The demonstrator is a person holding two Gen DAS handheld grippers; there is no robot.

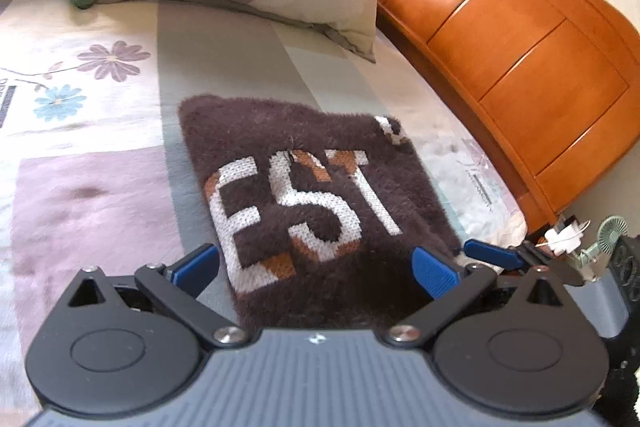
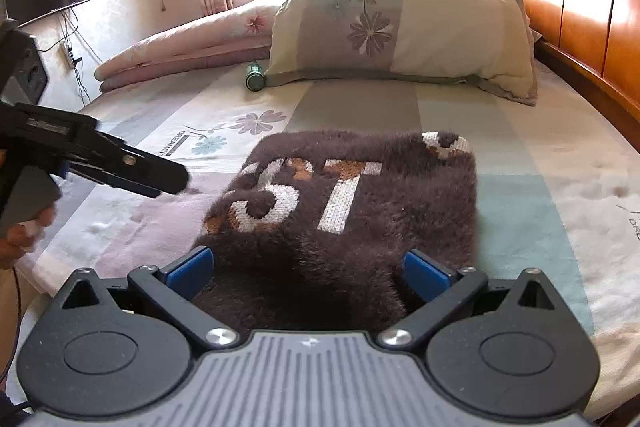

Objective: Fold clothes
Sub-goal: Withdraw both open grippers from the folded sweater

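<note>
A fuzzy dark brown sweater (image 1: 312, 195) with white and orange letters lies folded into a rectangle on the floral bedsheet (image 1: 88, 131). My left gripper (image 1: 316, 269) is open, its blue fingers (image 1: 196, 267) standing on either side of the sweater's near edge. In the right wrist view the same sweater (image 2: 360, 211) lies straight ahead. My right gripper (image 2: 308, 269) is open too, astride the near edge, with nothing clamped. The left gripper (image 2: 176, 181) shows from the side just left of the sweater, held by a hand (image 2: 24, 231). A blue finger of the right gripper (image 1: 492, 253) shows at the sweater's right corner.
A floral pillow (image 2: 400, 31) and a green bottle (image 2: 254, 77) lie beyond the sweater. The orange wooden headboard (image 1: 520, 39) runs along the right. A folded pink quilt (image 2: 180, 47) lies at the far left of the bed. A small fan (image 1: 612, 229) stands beside the bed.
</note>
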